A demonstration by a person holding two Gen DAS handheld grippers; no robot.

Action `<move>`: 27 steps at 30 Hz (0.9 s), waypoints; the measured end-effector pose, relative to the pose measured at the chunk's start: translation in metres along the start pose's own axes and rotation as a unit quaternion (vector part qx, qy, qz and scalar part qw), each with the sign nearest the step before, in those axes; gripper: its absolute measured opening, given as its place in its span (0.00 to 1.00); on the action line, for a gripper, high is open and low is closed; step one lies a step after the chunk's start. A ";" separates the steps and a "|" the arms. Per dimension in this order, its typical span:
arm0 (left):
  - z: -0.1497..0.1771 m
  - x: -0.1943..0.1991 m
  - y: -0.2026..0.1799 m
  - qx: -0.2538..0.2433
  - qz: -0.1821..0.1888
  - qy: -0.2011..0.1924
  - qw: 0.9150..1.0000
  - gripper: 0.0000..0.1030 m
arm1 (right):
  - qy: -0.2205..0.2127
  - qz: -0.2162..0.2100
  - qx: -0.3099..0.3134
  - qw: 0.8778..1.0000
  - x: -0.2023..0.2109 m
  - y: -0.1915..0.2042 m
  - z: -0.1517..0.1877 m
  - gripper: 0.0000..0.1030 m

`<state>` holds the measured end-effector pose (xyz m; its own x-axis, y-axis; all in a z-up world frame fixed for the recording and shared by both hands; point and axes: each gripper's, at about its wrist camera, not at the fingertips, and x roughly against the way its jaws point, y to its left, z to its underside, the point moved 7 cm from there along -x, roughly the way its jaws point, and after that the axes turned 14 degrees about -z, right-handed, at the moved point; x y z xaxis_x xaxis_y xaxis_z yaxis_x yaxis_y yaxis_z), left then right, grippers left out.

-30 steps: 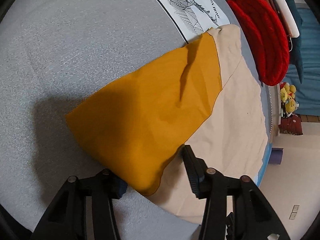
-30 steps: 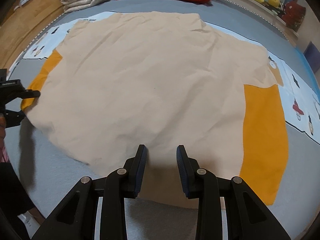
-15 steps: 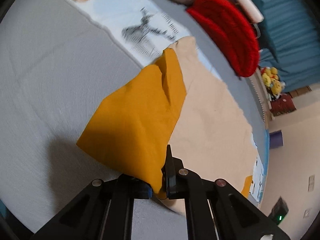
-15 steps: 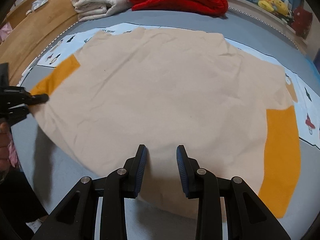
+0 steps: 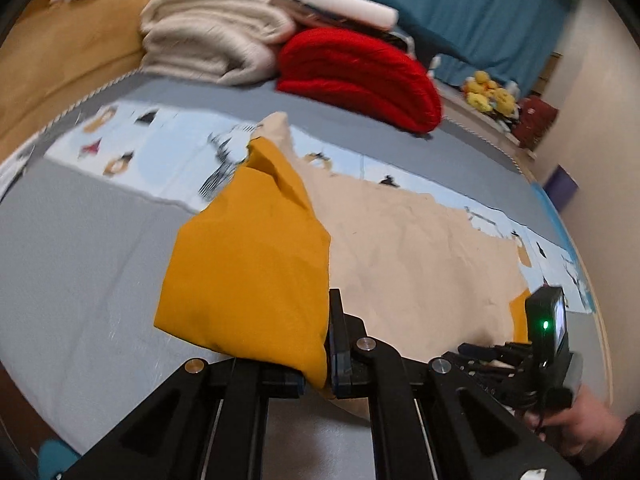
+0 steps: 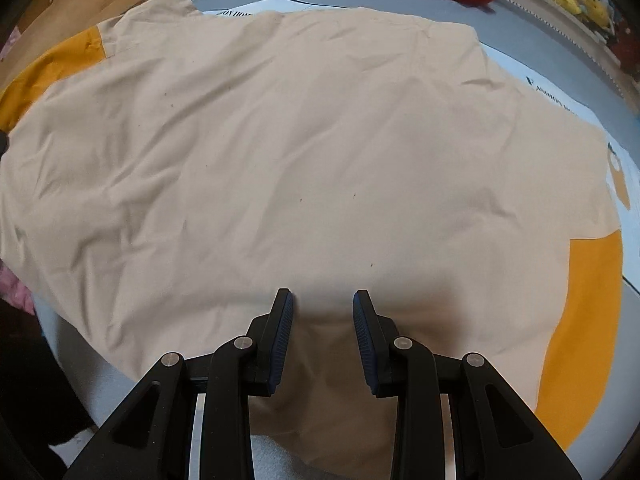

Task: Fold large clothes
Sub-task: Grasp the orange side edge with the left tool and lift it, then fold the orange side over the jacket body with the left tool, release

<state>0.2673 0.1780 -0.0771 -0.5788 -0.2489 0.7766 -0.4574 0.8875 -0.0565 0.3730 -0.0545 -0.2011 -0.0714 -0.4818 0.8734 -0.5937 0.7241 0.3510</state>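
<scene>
Beige shirt (image 6: 304, 152) spread flat (mustard sleeves); left gripper (image 5: 326, 364) pinches sleeve (image 5: 248, 272), right gripper (image 6: 322, 320) parted, empty.

Grey bed (image 5: 80, 248) bears beige-and-mustard shirt (image 6: 320, 140); red blanket (image 5: 360, 76); cream blanket (image 5: 212, 44).

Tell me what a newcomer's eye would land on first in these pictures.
First, the mustard sleeve, bright against the grey bed and pinched in the shut left gripper, which lifts it off the bed. Next, the beige shirt spread across the bed, with the open right gripper above its near hem. At the back, a folded red blanket sits beside cream ones.
</scene>
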 end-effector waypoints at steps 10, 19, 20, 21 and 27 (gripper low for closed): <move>0.010 0.036 -0.112 -0.124 0.053 -0.086 0.987 0.06 | -0.164 0.031 -0.040 0.985 0.147 -0.067 -0.009 0.43; 0.079 0.051 -0.274 -0.264 0.148 -0.090 0.949 0.06 | -0.231 0.041 -0.116 0.965 0.235 -0.139 0.036 0.51; 0.093 0.046 -0.291 -0.288 0.157 -0.075 0.942 0.06 | -0.234 0.038 -0.124 0.964 0.240 -0.145 0.041 0.51; 0.108 0.040 -0.306 -0.312 0.165 -0.057 0.934 0.06 | -0.236 0.035 -0.134 0.962 0.244 -0.151 0.046 0.51; 0.156 0.002 -0.326 -0.370 0.184 0.066 0.908 0.21 | -0.218 -0.002 -0.176 0.960 0.236 -0.176 0.065 0.51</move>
<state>0.3102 -0.1723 -0.1554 -0.4921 0.1217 0.8620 0.3579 0.9309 0.0729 0.4082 -0.3275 -0.0789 -0.4436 -0.5904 0.6743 -0.2920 0.8065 0.5141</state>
